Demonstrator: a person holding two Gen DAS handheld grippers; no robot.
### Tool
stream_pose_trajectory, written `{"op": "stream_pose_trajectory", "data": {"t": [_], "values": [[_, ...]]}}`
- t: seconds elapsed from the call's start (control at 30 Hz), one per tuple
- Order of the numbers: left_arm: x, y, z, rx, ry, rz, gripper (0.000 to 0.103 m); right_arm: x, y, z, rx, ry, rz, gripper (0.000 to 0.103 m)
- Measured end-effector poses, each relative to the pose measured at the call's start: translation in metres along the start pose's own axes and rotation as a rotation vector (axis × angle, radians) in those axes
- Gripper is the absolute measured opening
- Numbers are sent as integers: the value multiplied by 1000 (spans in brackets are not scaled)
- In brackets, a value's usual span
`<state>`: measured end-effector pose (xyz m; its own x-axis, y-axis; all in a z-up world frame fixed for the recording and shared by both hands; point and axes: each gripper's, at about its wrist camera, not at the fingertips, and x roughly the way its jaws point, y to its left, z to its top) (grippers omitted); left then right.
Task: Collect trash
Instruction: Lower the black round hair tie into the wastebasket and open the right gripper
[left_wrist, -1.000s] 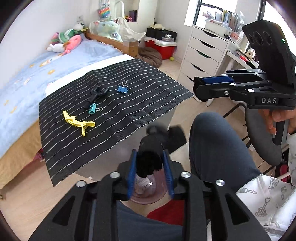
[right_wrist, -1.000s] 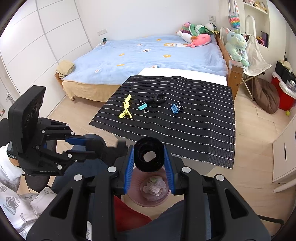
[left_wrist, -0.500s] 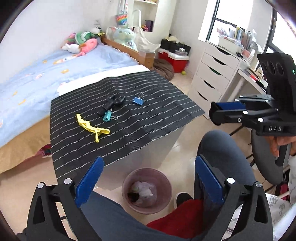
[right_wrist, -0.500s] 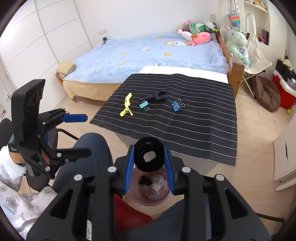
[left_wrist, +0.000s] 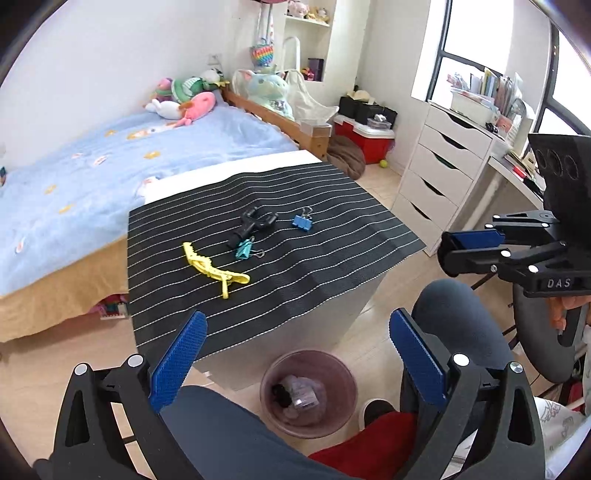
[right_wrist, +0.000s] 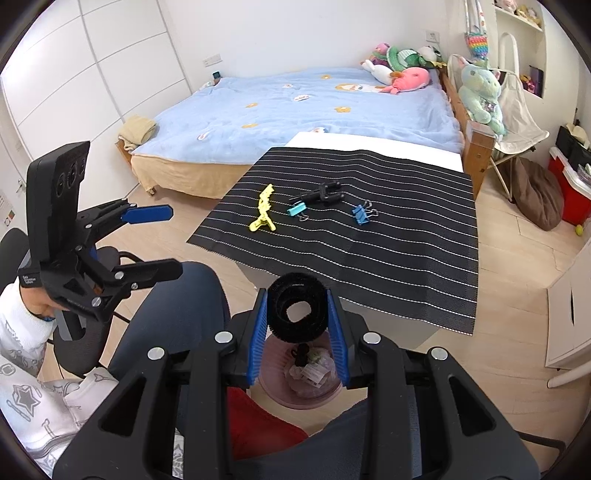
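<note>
Right now my left gripper (left_wrist: 295, 363) stands with its blue pads spread wide and nothing between them, hanging above the pink waste bin (left_wrist: 341, 373) on the wooden floor. Down in that bin I can see crumpled paper and a small dark lump lying on top of it. My right gripper (right_wrist: 297, 325) is clamped on a roll of black hook-and-loop tape (right_wrist: 297, 312), the pads pressing its two sides, the roll's open centre facing my camera. It sits directly over the same bin, whose rim shows just beneath the roll. Ahead of both, a black striped mat (left_wrist: 332, 243) covers a white table beside the bed. On the mat lie a yellow hair clip (left_wrist: 212, 267), a teal binder clip (left_wrist: 244, 251), a black clamp (left_wrist: 255, 223) and a blue binder clip (left_wrist: 303, 220). The teal clip lies just beside the black clamp's lower end; the yellow clip is near them on the side towards the bed, and the blue one lies apart on the other side. My knees in dark trousers flank the bin.
</note>
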<state>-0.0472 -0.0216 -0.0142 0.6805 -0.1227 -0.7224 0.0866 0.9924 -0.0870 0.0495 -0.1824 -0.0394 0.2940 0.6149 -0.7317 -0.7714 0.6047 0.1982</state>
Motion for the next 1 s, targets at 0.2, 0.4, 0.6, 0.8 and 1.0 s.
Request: {"op": "stream_pose_trajectory", "data": {"t": [0.2, 0.4, 0.6, 0.8, 1.0], "values": [[-5, 11, -3, -34, -2, 21, 95, 8, 9, 1, -22, 21, 28, 31], [-10, 21, -6, -63, -10, 32, 95, 16, 21, 3, -50, 36, 60, 31], [-13, 27, -6, -82, -19, 40, 95, 23, 30, 2, -73, 53, 86, 49], [-11, 28, -7, -83, -15, 43, 95, 25, 26, 2, -54, 38, 77, 94], [-7, 26, -8, -82, 0, 38, 95, 24, 18, 0, -17, 36, 56, 98]]}}
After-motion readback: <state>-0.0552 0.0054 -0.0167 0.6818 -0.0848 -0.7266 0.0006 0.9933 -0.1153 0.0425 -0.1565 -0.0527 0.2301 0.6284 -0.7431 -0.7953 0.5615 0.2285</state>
